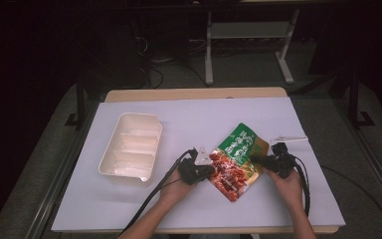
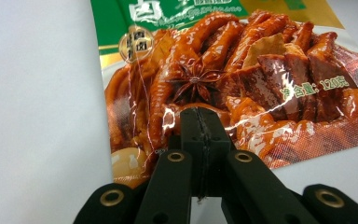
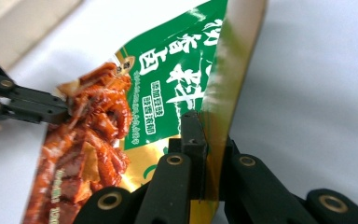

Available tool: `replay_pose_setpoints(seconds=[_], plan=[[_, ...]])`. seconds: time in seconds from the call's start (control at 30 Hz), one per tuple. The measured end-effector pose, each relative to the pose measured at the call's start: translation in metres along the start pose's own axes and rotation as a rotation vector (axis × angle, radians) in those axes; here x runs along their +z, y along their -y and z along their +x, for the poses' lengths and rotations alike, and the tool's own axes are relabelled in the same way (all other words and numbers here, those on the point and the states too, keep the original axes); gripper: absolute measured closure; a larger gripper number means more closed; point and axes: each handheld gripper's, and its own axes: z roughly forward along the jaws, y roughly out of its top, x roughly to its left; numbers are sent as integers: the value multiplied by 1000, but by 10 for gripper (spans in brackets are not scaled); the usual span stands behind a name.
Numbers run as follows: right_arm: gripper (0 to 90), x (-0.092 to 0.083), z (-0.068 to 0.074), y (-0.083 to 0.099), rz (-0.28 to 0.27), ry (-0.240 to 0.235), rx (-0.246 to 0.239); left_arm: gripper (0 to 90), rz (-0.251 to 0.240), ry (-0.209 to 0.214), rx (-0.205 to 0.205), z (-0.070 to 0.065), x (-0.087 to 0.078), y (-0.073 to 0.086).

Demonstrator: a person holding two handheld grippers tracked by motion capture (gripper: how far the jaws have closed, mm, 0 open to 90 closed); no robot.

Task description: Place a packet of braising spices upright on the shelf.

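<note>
Now we hold the food pouch [image 1: 238, 160] between our two tools, just above the white table cover [image 1: 189, 119] and right of the cream tray [image 1: 131, 148]. Our left gripper [image 1: 210, 171] is clamped on its red lower-left edge; in the left gripper view the jaws meet on the printed film. Our right gripper [image 1: 256, 160] pinches the gold right edge, jaws tight on a fold. The pouch's long axis runs diagonally, green top away from us, and it spans the gap between the grippers, so each hand is equally close. We judge the next pull works across that width.
</note>
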Motion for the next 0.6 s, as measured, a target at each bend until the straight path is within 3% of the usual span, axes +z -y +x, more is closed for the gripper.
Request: replay_pose_setpoints(seconds=[0.27, 0.4, 0.6], plan=[[892, -17, 16, -17, -59, -19, -46, 803, -87, 22, -15, 1, -21, 9], [892, -27, 31, -30, -83, -42, -90, 766, -104, 28, 0, -2, -33, 13], [894, -34, 57, -49, -100, -63, -171, 685, -165, 43, -17, -8, -49, 22]])
